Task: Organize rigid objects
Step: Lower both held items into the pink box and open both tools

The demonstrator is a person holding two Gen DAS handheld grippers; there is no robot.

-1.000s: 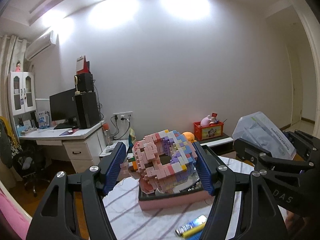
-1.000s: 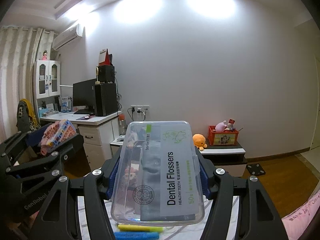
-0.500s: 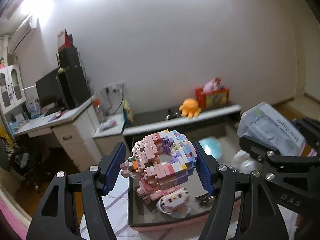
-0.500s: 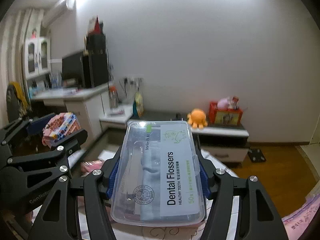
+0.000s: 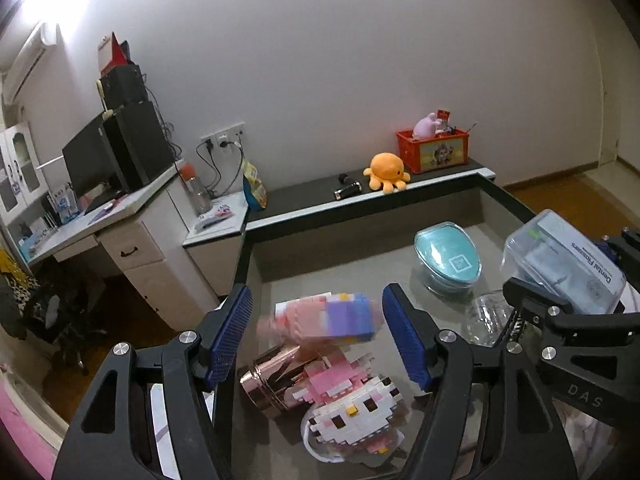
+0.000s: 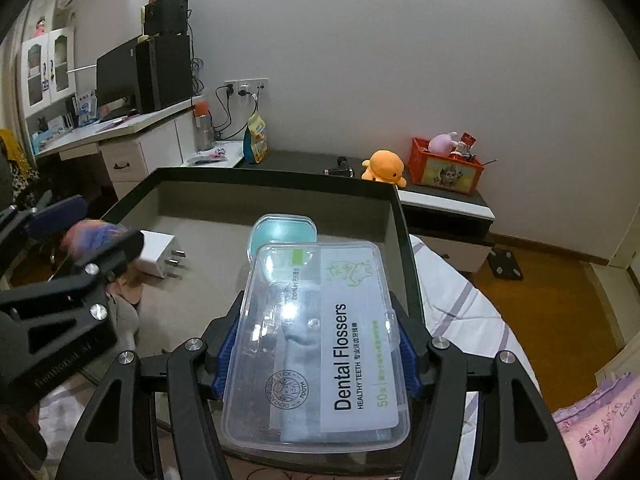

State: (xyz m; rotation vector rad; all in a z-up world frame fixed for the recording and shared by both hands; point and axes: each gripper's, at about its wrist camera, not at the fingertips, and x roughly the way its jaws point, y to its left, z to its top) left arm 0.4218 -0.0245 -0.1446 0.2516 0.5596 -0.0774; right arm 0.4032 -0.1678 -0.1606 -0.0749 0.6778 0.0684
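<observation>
- Left wrist view: the left gripper [image 5: 318, 336] points down into a dark-rimmed tray [image 5: 245, 264] with a grey floor. Its jaws stand apart.
- The block model [image 5: 326, 320], pink, purple and blue, lies between the blue pads, above the tray floor. It is blurred. Its long axis runs left to right, from pad to pad. A thin strip of tray shows between it and the left pad, so it is not clamped.
- Below it on the tray floor lie a rose-gold cylinder [image 5: 268, 380] on its side and, touching it on the near right, a pink-and-white block cat [image 5: 352, 408].
- Farther right rests a teal oval case [image 5: 447, 258]. The dental flosser box [image 5: 560, 268] is at the right edge, above the tray.
- Right wrist view: the right gripper [image 6: 316, 344] has its jaws clamped on the long sides of the dental flosser box, over the tray's near right part.
- The box's long axis runs near to far, along the fingers; its label faces up and its far end overlaps the teal oval case.
- A white charger plug [image 6: 158, 252] lies at the left, prongs pointing right.
</observation>
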